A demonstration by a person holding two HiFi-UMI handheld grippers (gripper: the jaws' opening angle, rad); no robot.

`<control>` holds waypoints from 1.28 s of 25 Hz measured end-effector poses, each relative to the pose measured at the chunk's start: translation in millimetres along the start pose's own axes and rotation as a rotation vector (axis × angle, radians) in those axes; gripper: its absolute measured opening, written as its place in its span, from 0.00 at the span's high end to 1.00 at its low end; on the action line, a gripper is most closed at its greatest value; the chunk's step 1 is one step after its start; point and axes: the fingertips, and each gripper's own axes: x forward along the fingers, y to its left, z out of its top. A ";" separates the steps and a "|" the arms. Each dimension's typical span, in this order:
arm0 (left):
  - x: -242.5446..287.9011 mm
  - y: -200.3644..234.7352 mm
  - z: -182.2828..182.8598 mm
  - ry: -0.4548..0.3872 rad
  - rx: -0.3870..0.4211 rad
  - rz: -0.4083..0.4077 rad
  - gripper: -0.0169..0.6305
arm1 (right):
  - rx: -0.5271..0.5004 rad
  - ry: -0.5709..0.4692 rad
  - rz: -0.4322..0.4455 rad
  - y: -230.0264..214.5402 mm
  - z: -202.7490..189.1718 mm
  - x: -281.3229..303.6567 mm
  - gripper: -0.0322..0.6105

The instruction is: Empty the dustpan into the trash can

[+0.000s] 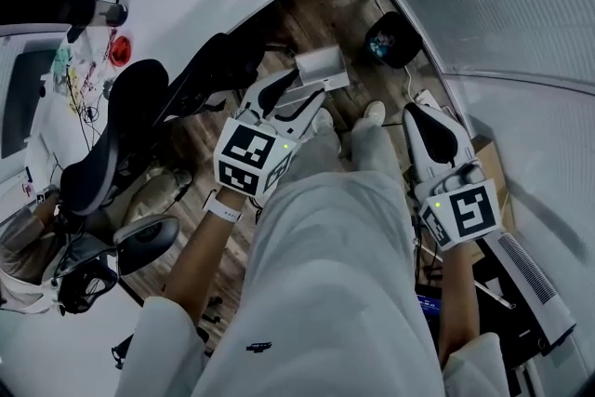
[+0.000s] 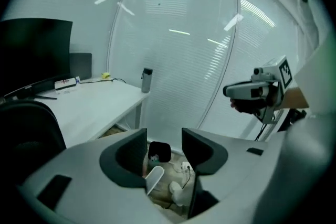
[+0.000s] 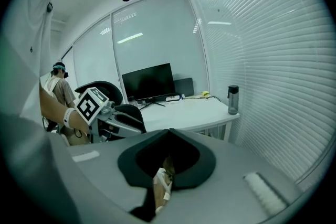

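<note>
Two grippers hang empty: left gripper (image 1: 299, 98) fingers apart, right gripper (image 1: 420, 113) fingers closed. The pale grey plastic dustpan (image 1: 321, 70) lies on the wooden floor (image 1: 316, 14) near the round black trash can (image 1: 392, 40). It probably needs grasping by its handle next.

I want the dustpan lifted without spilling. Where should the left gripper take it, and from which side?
Probably the near edge of the dustpan, the end toward the shoes, coming down from above: the left gripper hangs open right over that end, and the far end faces the trash can. Its handle can't be made out here.
</note>
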 end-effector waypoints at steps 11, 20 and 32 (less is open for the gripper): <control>-65.3 -34.9 74.0 -0.257 -0.064 0.020 0.94 | -0.099 -0.051 -0.057 -0.5 31.1 -35.2 0.95; -95.8 -54.4 92.7 -0.340 -0.068 -0.002 0.95 | -0.188 -0.060 -0.040 15.7 48.0 -56.0 0.95; -115.9 -76.0 79.9 -0.346 -0.090 -0.032 0.96 | -0.231 -0.067 -0.004 39.7 51.0 -61.6 0.95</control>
